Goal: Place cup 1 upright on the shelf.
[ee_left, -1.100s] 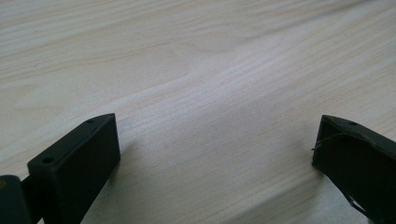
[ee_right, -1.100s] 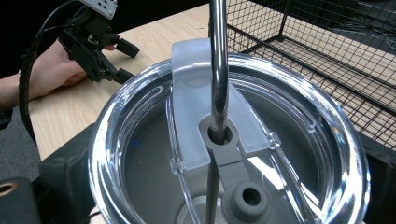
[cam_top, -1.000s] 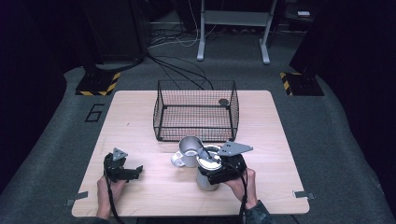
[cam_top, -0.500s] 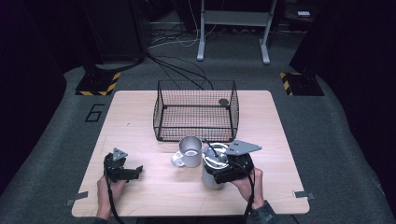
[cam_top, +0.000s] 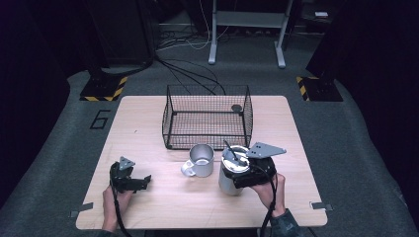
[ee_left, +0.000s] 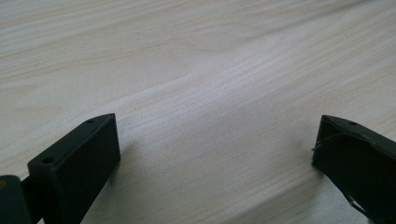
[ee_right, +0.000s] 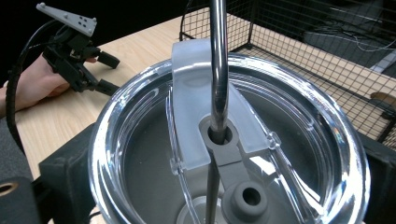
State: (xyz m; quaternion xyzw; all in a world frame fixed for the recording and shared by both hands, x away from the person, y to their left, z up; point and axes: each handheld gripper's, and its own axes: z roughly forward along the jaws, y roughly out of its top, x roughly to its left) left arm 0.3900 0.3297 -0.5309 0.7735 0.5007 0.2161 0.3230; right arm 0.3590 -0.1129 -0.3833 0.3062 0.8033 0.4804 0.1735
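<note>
- Right now the right hand-held gripper is clamped around a steel tumbler, which stands on the tabletop toward the front right, just right of a metal mug.
- High view: tumbler upright, clear lid on, dark straw poking up and tilted toward the basket; person's right hand behind the gripper near the front edge.
- Right gripper view adds detail: clear lid seen from just above, metal straw passing through a grey grommet, a second hole beside it; black jaws sit against both sides of the tumbler.
- Same view catches the left hand-held gripper far off, with a hand on it.
- Left hand-held gripper rests low at front left, jaws spread wide with nothing between them; left gripper view shows bare wood grain between the two jaws.
- Wire basket stands mid-table behind mug and tumbler, close to both; a small dark round thing lies in its back right corner, too small to tell what.
- Mug handle points front-left; mug near the tumbler, touching or not cannot tell.
- Open wood left of the mug, between the two grippers, and along the front edge; right edge lies near the right hand.
</note>
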